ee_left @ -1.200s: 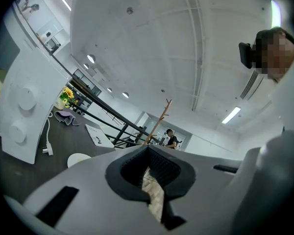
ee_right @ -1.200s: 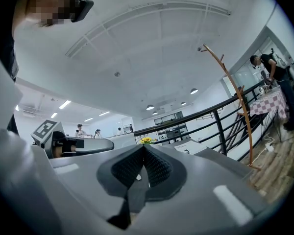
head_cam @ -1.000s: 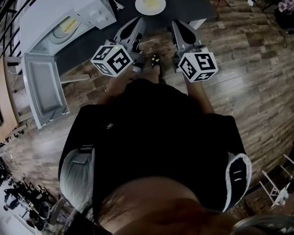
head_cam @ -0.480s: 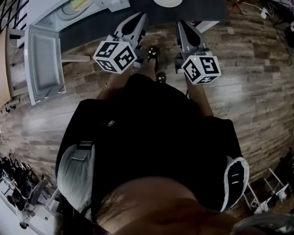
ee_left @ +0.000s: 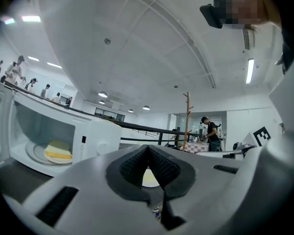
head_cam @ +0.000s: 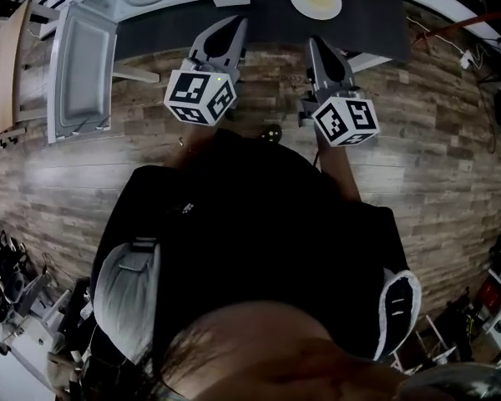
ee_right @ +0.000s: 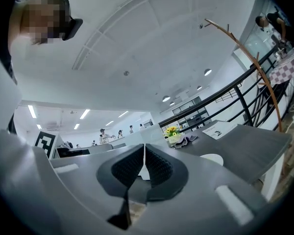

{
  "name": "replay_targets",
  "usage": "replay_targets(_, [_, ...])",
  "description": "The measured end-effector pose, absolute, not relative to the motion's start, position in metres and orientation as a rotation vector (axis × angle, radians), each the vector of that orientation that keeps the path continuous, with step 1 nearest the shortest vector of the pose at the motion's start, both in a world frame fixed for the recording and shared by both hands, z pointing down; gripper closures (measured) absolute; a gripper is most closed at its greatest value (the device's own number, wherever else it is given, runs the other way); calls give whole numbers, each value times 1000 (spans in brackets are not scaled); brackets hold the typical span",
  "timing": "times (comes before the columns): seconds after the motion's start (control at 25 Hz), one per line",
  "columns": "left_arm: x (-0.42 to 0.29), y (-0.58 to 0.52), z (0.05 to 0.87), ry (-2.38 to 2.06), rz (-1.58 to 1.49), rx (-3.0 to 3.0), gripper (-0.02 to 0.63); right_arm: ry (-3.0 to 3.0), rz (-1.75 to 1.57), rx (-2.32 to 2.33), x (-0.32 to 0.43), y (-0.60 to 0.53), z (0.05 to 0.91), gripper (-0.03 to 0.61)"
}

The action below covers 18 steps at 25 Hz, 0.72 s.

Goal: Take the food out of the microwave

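No legible words or numbers: left marker cube and right marker cube carry only black-and-white square codes, the microwave control panel shows no readable label, and the print on the paper sheet is too small to read.

Pale yellow food block lies inside the open microwave.

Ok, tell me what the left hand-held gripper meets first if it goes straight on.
Probably the plate, which shows straight ahead just beyond the shut left hand-held gripper. The microwave lies off to the left. Height is unclear, so it might pass over the plate.
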<state>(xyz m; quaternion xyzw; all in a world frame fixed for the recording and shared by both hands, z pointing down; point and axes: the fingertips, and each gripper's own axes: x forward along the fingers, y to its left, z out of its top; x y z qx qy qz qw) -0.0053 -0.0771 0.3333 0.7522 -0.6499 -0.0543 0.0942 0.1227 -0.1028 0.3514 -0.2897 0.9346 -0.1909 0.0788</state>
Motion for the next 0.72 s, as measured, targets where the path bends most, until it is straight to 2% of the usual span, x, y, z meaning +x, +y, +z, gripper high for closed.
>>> replay_targets(0.36, [-69,-53,334,-2184,-88,2089,607,2799,-603,-754,79,-98,346,586])
replay_targets(0.72, [-131,-39,336,-2268,-41,2052,607,2825,-656,-619,-1,-84,342,586])
